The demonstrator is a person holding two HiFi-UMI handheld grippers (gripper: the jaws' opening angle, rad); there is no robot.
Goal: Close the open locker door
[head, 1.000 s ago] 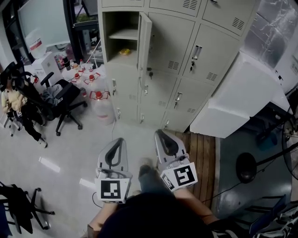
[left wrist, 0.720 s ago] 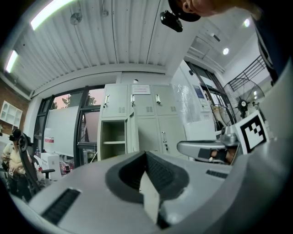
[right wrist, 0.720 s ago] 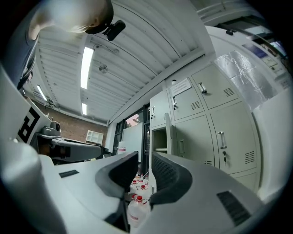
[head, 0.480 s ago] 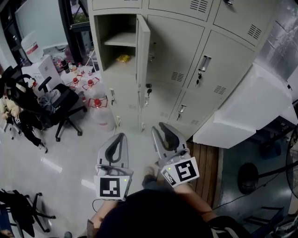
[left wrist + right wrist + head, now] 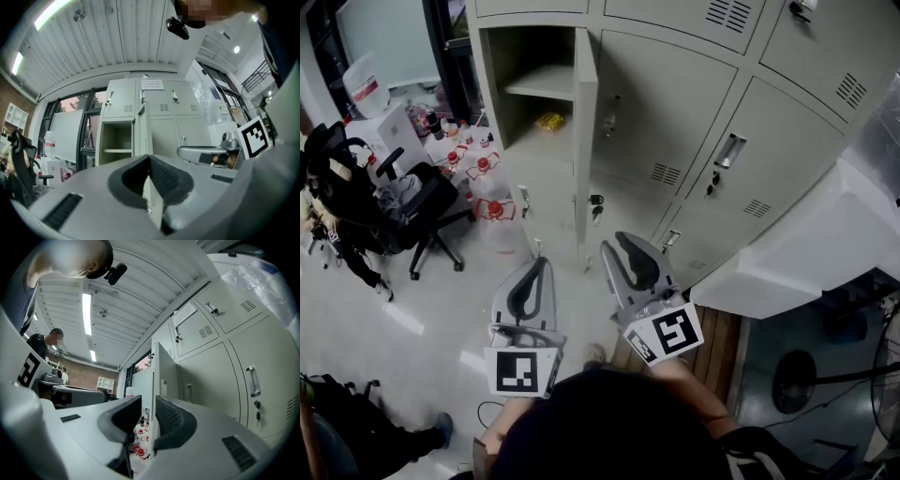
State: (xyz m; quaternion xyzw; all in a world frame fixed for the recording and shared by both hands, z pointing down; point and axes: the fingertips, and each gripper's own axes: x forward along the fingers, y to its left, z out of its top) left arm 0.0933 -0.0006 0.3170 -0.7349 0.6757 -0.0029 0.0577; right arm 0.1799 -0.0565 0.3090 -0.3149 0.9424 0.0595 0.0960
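The open locker door (image 5: 584,141) stands edge-on to me, swung out from the top left compartment (image 5: 534,89), where a small yellow thing (image 5: 548,120) lies. In the head view both grippers hang low in front of the lockers, well short of the door. My left gripper (image 5: 538,267) is shut and holds nothing; in its own view the pads (image 5: 149,157) meet below the far-off door (image 5: 140,133). My right gripper (image 5: 621,246) is open. A gap shows between its jaws (image 5: 148,403), with nothing in it and the door's edge (image 5: 161,376) far beyond.
A black office chair (image 5: 422,202) and several red-capped water jugs (image 5: 492,208) stand on the floor left of the lockers. A large white box (image 5: 797,253) leans at the right, with wooden slats (image 5: 722,337) beneath. A person (image 5: 47,341) stands far off behind.
The head view and both grippers have moved closer to the lockers, so the open door looks larger. The right gripper's jaws have parted.
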